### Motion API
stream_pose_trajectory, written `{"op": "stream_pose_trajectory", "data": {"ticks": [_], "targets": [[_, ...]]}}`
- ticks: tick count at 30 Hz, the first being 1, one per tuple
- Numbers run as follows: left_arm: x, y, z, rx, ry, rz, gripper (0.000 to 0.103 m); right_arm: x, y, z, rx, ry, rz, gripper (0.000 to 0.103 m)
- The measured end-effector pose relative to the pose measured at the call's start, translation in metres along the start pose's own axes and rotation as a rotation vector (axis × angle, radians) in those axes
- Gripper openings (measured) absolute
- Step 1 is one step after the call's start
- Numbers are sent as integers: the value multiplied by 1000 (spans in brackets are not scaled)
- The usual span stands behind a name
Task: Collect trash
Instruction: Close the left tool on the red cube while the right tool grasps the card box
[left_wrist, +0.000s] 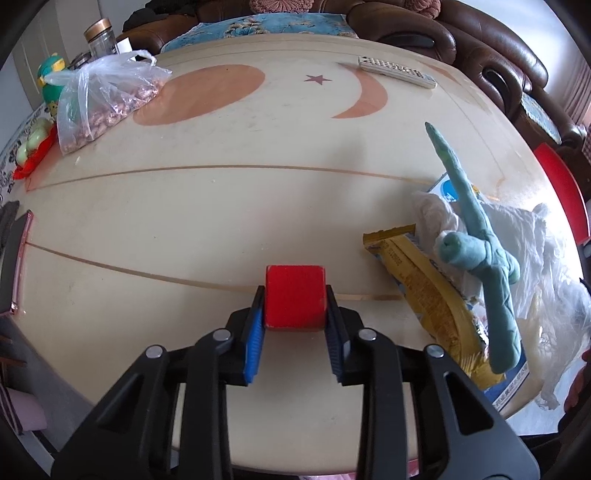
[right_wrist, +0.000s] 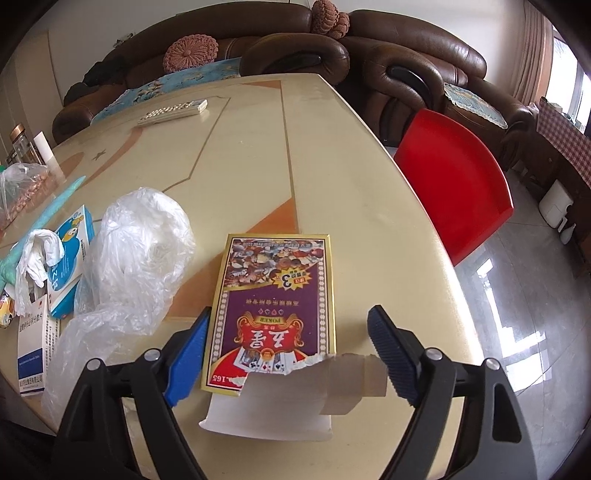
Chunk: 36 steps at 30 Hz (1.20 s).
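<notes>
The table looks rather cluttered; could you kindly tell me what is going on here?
A person is clearing trash from the table with a two-finger tool in each hand. The left tool is closed on a red block. The right tool is open, straddling a torn playing-card box without squeezing it. A pile of wrappers, a crumpled plastic bag and a medicine box remains uncollected.

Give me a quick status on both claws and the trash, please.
Left claw shut on red block. Right claw open, straddling torn card box, not gripping. Crumpled plastic bag crowds the box's left; nothing else blocking.
</notes>
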<state>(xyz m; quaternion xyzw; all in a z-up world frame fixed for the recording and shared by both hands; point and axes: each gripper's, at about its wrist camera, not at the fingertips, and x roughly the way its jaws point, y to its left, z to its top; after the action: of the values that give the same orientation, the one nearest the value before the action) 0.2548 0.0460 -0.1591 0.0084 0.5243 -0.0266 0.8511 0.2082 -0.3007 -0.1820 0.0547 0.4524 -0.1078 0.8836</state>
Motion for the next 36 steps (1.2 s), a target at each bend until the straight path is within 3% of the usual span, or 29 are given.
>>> {"op": "stream_pose_trajectory", "data": {"ticks": [5, 12, 17, 20, 27, 29, 31, 36], "targets": [[0, 3, 1, -16, 2, -15, 29, -3, -9, 2, 45, -9, 42, 68], [1, 2, 0, -12, 3, -20, 30, -3, -5, 3, 25, -17, 30, 66], [0, 1, 0, 0, 4, -8, 30, 0, -11, 3, 33, -12, 27, 68], [0, 0, 1, 0, 6, -7, 30, 0, -22, 5, 87, -8, 97, 74], [0, -4, 0, 9, 4, 12, 30, 8, -10, 11, 29, 15, -3, 80], [0, -4, 0, 12, 5, 12, 30, 9, -9, 12, 26, 9, -18, 74], [0, -6, -1, 20, 3, 16, 30, 9, -13, 16, 41, 0, -19, 59], [-1, -5, -1, 11, 4, 13, 30, 12, -18, 21, 81, -7, 1, 59]]}}
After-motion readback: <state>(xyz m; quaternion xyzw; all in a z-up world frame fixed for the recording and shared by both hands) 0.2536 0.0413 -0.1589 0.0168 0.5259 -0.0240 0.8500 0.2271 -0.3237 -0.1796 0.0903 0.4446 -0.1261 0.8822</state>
